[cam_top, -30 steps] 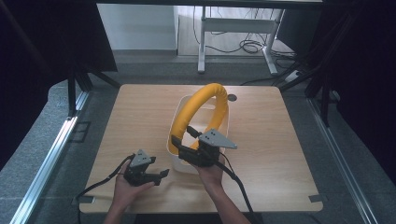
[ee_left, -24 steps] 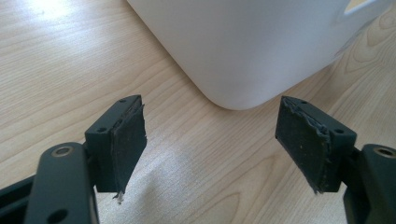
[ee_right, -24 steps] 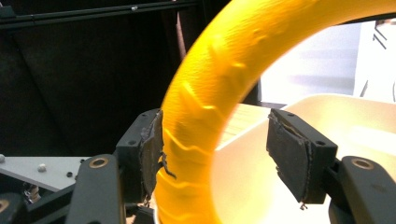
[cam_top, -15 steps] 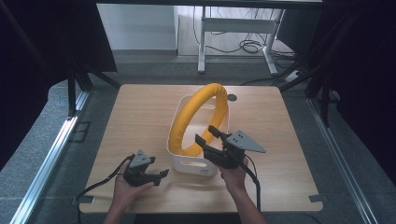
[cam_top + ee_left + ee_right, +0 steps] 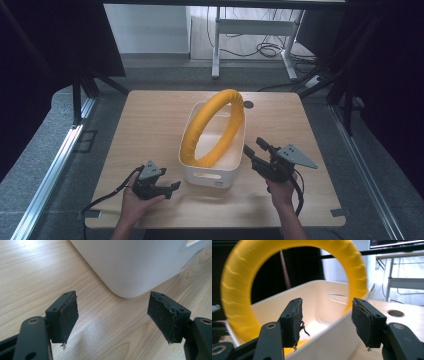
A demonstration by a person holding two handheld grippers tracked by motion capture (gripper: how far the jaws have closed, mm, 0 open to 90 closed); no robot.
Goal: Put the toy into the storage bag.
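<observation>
Since a second ago the right gripper (image 5: pixel 256 151) has swung away from the near rim of the white bin (image 5: pixel 215 176) to a spot beside the bin's right wall, near the table's (image 5: pixel 150 120) right edge, and its fingers (image 5: pixel 293 322) have just been closing; they now stand partly apart with nothing between them. Resting by the near edge, just off the bin's near left corner, the left gripper (image 5: pixel 173 187) has kept its place, its fingers (image 5: pixel 68 315) wide apart and empty, aimed at the bin's rounded corner. Inside the bin at the middle of the table, the yellow ring (image 5: pixel 212 127) stands on edge, leaning, its top well above the rim. Ribbed and tube-like, the ring looks light and somewhat soft, likely to squash a little under a pinch and to roll or tip if nudged. Its raised upper arc seems the best place to grip, pinched across the tube's thickness. The bin looks like stiff, smooth plastic, light enough to slide if bumped.
</observation>
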